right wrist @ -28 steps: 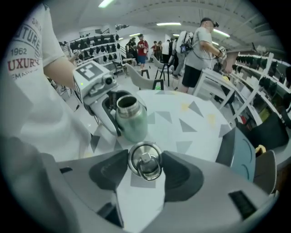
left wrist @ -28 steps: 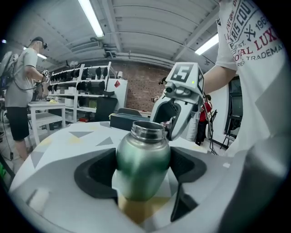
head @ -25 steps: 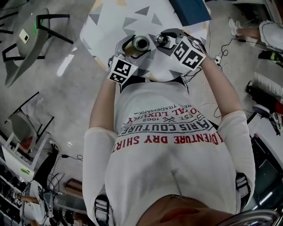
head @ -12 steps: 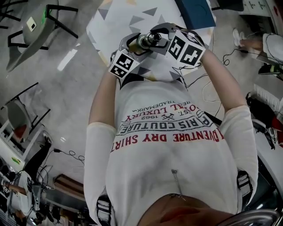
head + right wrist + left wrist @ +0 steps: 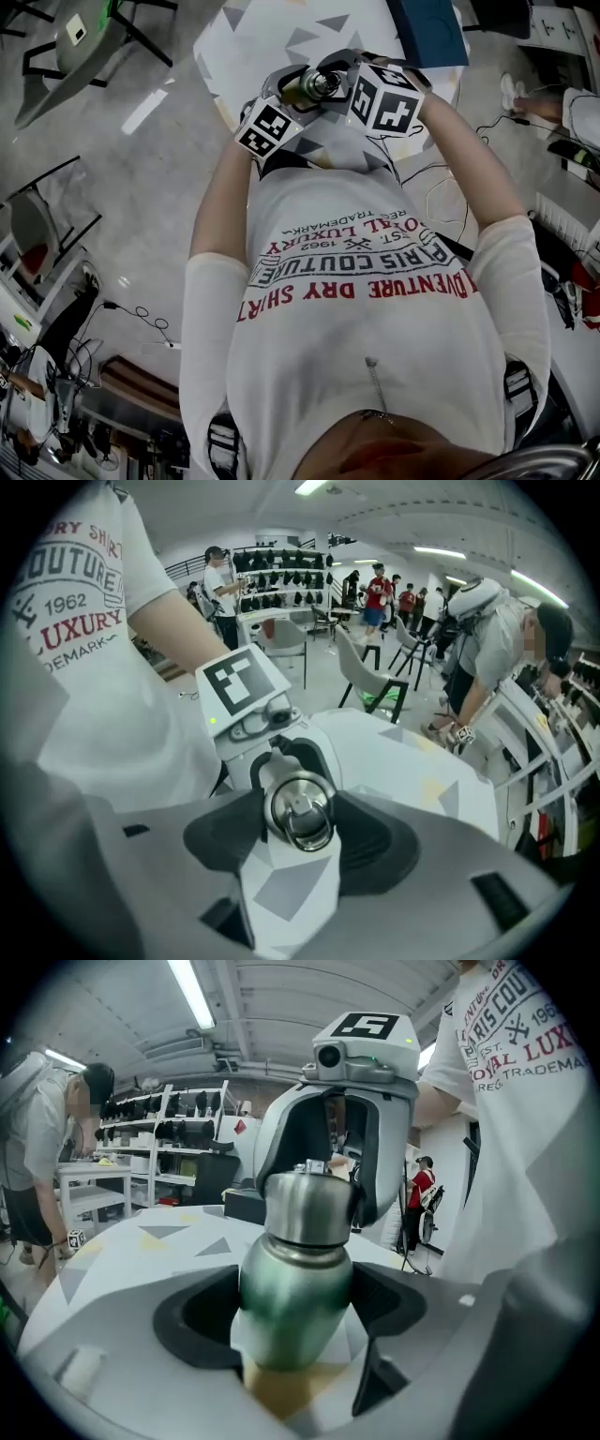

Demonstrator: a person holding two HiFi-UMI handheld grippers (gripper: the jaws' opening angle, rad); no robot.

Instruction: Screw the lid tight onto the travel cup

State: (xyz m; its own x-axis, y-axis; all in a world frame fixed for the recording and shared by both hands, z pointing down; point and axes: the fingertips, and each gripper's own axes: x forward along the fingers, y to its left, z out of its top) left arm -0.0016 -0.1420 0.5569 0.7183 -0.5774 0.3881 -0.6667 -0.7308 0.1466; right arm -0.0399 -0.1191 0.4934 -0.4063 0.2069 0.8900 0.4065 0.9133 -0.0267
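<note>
Over patterned table (image 5: 253, 37), left gripper (image 5: 298, 1324) pinches upright travel cup (image 5: 295, 1274); right gripper (image 5: 302, 832) clamps its upward-facing lid (image 5: 300, 806)

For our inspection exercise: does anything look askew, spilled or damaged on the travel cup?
Nothing stands out. The lid sits square on the travel cup, no spill or dent visible; the left gripper holds its body, the right gripper the lid.

- In the left gripper view, the travel cup's (image 5: 295, 1279) lower end drops out of sight between the jaws.
- In the right gripper view, the lid (image 5: 300, 810) hides the whole body beneath it.
- In the head view, the desk's (image 5: 262, 36) far side runs off the top edge.
</note>
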